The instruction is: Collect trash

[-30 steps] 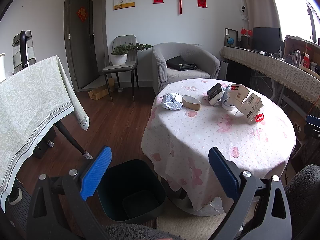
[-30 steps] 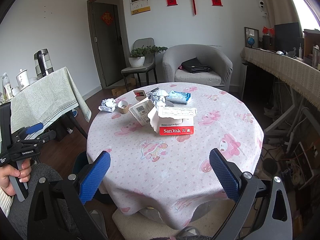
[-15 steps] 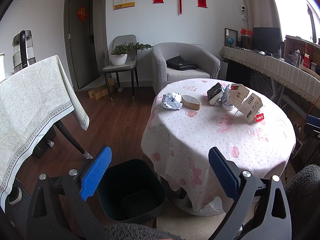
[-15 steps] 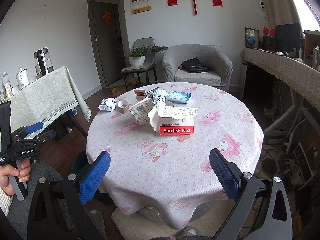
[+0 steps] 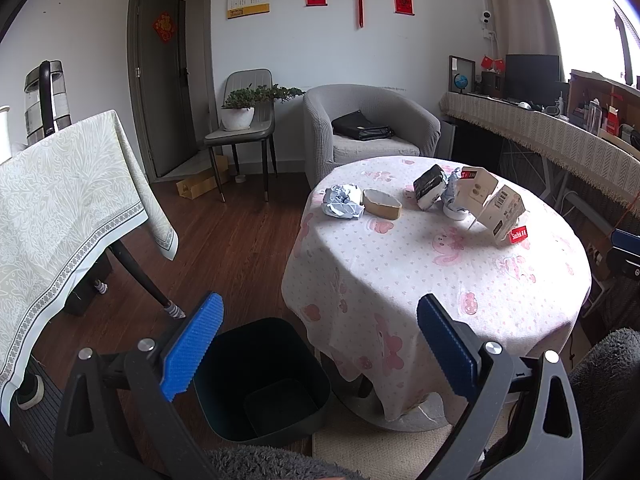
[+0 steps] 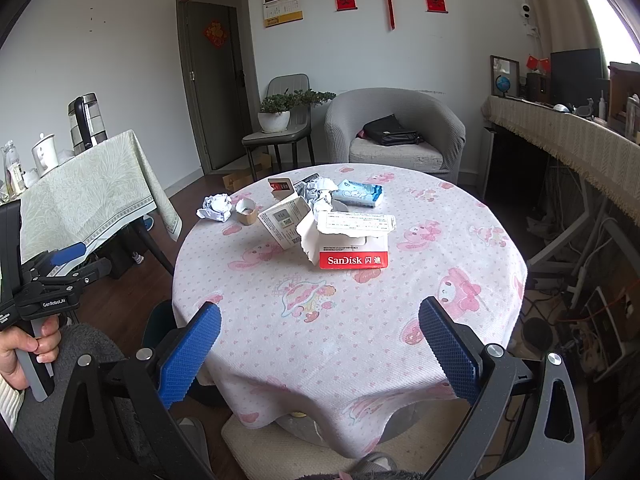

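Note:
Trash lies on the round table (image 6: 360, 320) with its pink-patterned cloth: a torn white and red SanDisk box (image 6: 352, 244), a white carton (image 6: 282, 224), crumpled paper (image 6: 216, 208), a brown tape roll (image 6: 245, 211) and a blue tissue pack (image 6: 360, 194). From the left wrist view the crumpled paper (image 5: 342, 202), tape roll (image 5: 382, 204) and boxes (image 5: 490, 208) sit at the table's far side. A dark bin (image 5: 260, 376) stands on the floor by the table. My left gripper (image 5: 318, 348) is open above the bin. My right gripper (image 6: 320, 352) is open over the table's near edge, empty.
A second table with a green-white cloth (image 5: 60, 200) and a kettle (image 5: 44, 96) stands at the left. A grey armchair (image 5: 368, 128), a chair with a potted plant (image 5: 240, 112) and a long sideboard (image 5: 560, 140) line the back. A hand holds the left gripper (image 6: 44, 300).

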Demonstrator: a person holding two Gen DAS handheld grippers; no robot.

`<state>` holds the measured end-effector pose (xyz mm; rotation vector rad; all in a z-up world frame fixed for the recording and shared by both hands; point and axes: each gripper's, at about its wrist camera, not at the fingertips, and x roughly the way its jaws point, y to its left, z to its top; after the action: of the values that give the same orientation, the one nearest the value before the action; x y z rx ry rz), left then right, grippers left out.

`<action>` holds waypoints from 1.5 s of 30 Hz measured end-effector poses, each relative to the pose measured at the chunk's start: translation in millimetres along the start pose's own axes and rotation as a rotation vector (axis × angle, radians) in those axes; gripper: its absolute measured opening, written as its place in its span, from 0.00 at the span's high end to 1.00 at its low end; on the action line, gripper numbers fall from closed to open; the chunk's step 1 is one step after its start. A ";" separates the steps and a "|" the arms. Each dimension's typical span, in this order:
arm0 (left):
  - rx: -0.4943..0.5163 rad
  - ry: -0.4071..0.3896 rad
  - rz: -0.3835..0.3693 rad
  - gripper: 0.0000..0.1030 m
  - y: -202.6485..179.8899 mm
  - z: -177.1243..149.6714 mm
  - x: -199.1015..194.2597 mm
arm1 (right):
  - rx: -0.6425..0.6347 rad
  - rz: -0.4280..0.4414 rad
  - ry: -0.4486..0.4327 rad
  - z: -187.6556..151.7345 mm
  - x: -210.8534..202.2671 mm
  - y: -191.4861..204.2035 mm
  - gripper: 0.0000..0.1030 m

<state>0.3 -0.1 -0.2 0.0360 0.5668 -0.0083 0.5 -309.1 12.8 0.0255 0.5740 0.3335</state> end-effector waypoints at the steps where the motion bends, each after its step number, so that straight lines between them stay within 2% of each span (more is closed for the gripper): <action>1: 0.000 0.001 0.000 0.04 0.0 0.0 0.0 | 0.000 0.000 0.000 0.0 0.1 0.1 0.03; 35: -0.006 0.009 0.004 0.04 1.1 -0.1 -0.2 | 0.001 -0.003 0.004 0.9 1.9 0.3 0.03; 38: -0.021 0.015 0.013 0.04 1.9 -7.6 0.2 | 0.013 0.009 -0.005 -2.2 2.3 0.1 0.03; 41: -0.036 0.018 -0.004 0.04 6.7 0.5 2.6 | 0.033 -0.011 -0.015 3.8 -9.4 -4.3 0.03; 45: -0.043 0.019 -0.014 0.04 10.3 3.7 2.3 | 0.015 -0.042 0.000 7.7 -2.2 -10.1 0.03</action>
<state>4.4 10.1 2.0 -0.0096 0.5863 -0.0090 6.0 -318.8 19.3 0.0272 0.5764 0.2881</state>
